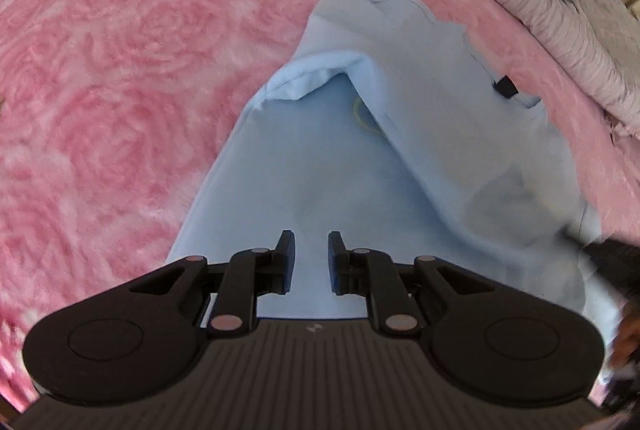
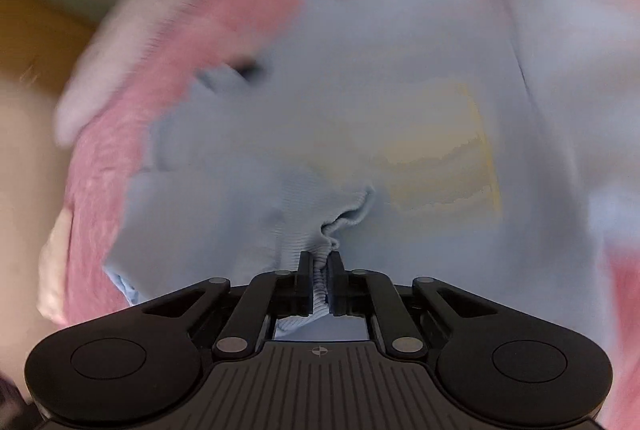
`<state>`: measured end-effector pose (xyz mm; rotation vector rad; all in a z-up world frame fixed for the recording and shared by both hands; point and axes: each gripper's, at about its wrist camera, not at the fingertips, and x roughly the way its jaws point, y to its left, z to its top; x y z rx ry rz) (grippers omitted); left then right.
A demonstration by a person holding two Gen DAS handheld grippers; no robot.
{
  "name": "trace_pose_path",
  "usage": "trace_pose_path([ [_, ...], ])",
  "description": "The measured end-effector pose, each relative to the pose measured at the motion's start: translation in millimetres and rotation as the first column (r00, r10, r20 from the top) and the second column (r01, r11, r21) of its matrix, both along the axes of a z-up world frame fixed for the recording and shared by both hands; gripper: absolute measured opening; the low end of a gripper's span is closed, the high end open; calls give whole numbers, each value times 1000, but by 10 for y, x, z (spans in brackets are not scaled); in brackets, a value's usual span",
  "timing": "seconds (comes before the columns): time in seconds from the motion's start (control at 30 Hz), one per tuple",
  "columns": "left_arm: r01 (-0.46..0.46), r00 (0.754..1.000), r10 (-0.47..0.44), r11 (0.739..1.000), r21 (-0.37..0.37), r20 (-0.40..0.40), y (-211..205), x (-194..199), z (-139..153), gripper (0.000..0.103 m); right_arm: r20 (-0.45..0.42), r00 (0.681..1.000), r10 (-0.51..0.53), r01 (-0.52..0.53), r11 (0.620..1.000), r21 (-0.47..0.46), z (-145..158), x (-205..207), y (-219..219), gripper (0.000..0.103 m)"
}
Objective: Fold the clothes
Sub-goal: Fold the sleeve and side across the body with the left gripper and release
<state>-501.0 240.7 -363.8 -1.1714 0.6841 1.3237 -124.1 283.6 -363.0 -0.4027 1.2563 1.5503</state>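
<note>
A light blue garment (image 1: 320, 170) lies on a pink rose-patterned blanket (image 1: 100, 70), with one flap (image 1: 460, 102) folded over its right side and a small black tag (image 1: 505, 86) on that flap. My left gripper (image 1: 311, 242) is open and empty, hovering over the garment's near part. In the blurred right wrist view, my right gripper (image 2: 320, 262) is shut on a bunched ribbed edge (image 2: 320, 286) of the blue garment (image 2: 400, 90), which shows a faint yellow print (image 2: 460, 166).
A grey-lilac ribbed cover (image 1: 560, 22) runs along the blanket's far right edge and also shows in the right wrist view (image 2: 120, 42). The pink blanket (image 2: 120, 150) ends at a bed edge on the left there, with beige floor beyond.
</note>
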Motion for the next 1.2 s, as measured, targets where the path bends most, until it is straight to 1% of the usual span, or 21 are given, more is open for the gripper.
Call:
trace_pose_path([
  [0.07,33,999,-33,999,6,-32,36,39,-21,12,105,994,30,-46,987,153,305,7,20,5],
  [0.1,50,997,-50,999,8,-56,57,56,-33,12,143,989,29,-57,979,195,405,31,32,5],
  [0.13,69,994,-68,998,10,-82,79,79,-46,12,167,986,21,-54,978,200,438,83,54,5],
  [0.2,101,987,-99,995,14,-125,127,110,-62,12,206,978,-10,-23,987,157,341,206,99,5],
  [0.27,124,982,-121,992,14,-145,175,125,-80,12,226,974,-27,18,999,46,102,311,140,5],
  [0.33,140,978,-136,990,10,-157,212,133,-96,12,229,972,-57,71,996,-54,-119,421,155,6],
  [0.4,157,973,-153,988,9,-173,247,159,-93,12,232,963,-137,157,985,-70,-200,539,101,11],
  [0.47,170,968,-165,985,12,-186,278,198,-92,12,290,933,-215,236,971,-38,-150,598,54,29],
  [0.5,176,967,-171,984,12,-191,288,220,-93,12,300,923,-243,258,966,-13,-98,636,1,31],
  [0.57,186,965,-182,982,5,-190,297,272,-103,12,251,928,-277,285,959,7,-34,715,-133,32],
  [0.63,200,962,-197,980,-5,-188,296,347,-112,12,180,935,-304,316,948,-40,-85,861,-305,32],
  [0.73,227,958,-223,974,-3,-181,288,477,-90,12,52,898,-436,439,890,-119,-222,1257,-695,32],
  [0.77,234,956,-230,972,1,-180,291,516,-79,12,2,872,-490,486,864,-135,-247,1392,-858,32],
  [0.8,239,955,-234,971,4,-179,299,546,-69,12,-35,827,-561,551,822,-144,-255,1550,-1057,32],
  [0.83,243,955,-238,970,7,-179,307,575,-59,12,-45,770,-636,623,766,-162,-269,1730,-1257,32],
  [0.93,257,952,-250,966,18,-178,331,665,-30,12,-60,576,-815,799,577,-169,-271,2284,-1852,33],
  [1.03,271,949,-262,962,28,-177,355,754,0,12,-93,382,-920,913,391,-118,-224,2746,-2361,43],
  [1.07,276,948,-266,961,31,-176,363,783,10,12,-117,337,-934,931,349,-109,-234,2853,-2460,45],
  [1.13,285,945,-274,958,38,-176,379,843,29,12,-173,265,-948,953,286,-105,-288,3035,-2596,45],
  [1.17,289,944,-278,956,41,-175,387,873,39,12,-181,255,-950,956,276,-103,-311,3088,-2609,45],
  [1.2,290,945,-278,956,46,-173,393,886,54,12,-167,271,-948,952,290,-100,-329,3103,-2564,45],
])
